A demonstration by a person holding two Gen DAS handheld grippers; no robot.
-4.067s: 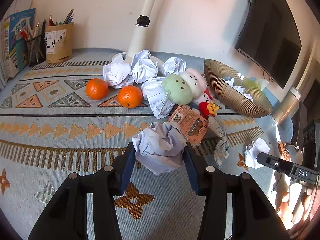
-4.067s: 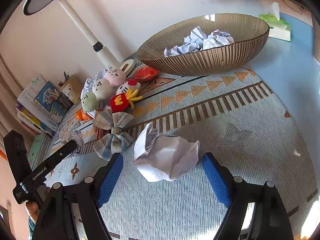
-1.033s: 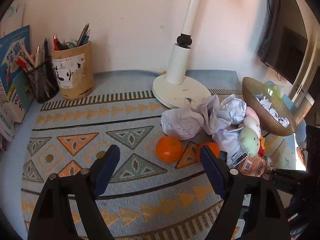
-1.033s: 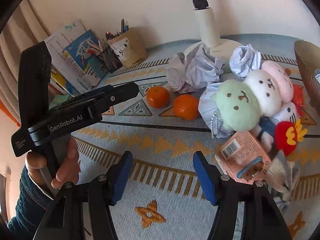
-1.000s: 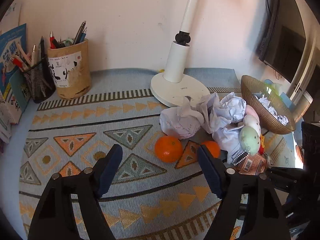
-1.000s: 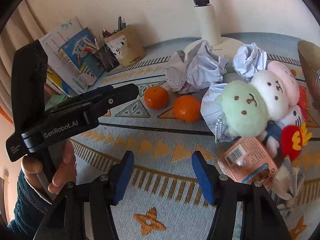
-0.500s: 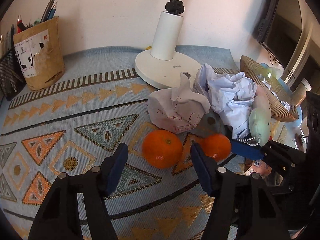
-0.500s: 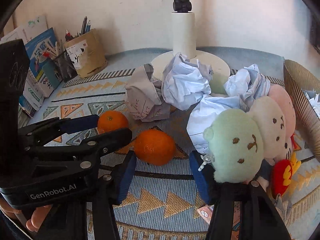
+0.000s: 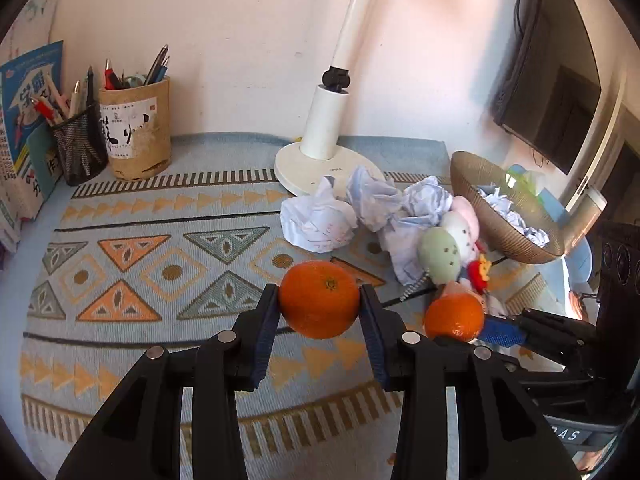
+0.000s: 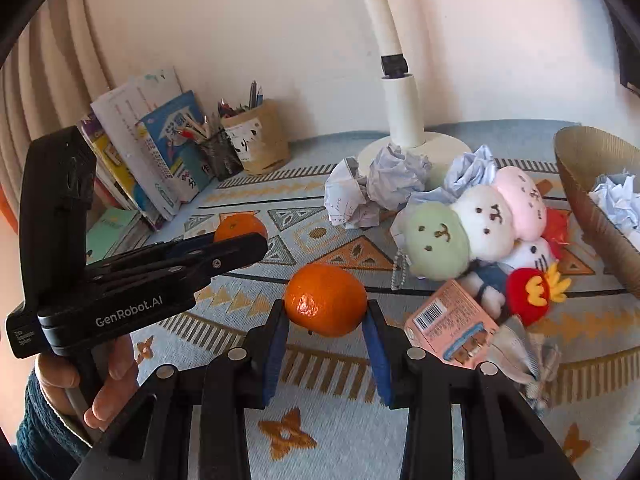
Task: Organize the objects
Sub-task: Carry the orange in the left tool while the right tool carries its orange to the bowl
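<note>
Left wrist view: left gripper (image 9: 320, 312) jaws just closed onto an orange (image 9: 319, 299), pinched betw. both pads. Right gripper (image 10: 326, 320) likewise closed on 2nd orange (image 10: 326, 299). A sec ago both jaws were wide, fruit ahead. Both grabbed, so prob. ready to carry off.

Pen holders (image 9: 134, 128) stand at the worktop's (image 9: 120, 344) rear left, books (image 10: 152, 148) left of them. Lamp base (image 9: 320, 168) rear centre — crumpled paper (image 9: 320, 220) before it, plush toys (image 10: 472, 224) right of that. Bowl (image 9: 500, 216) far right — paper inside.
</note>
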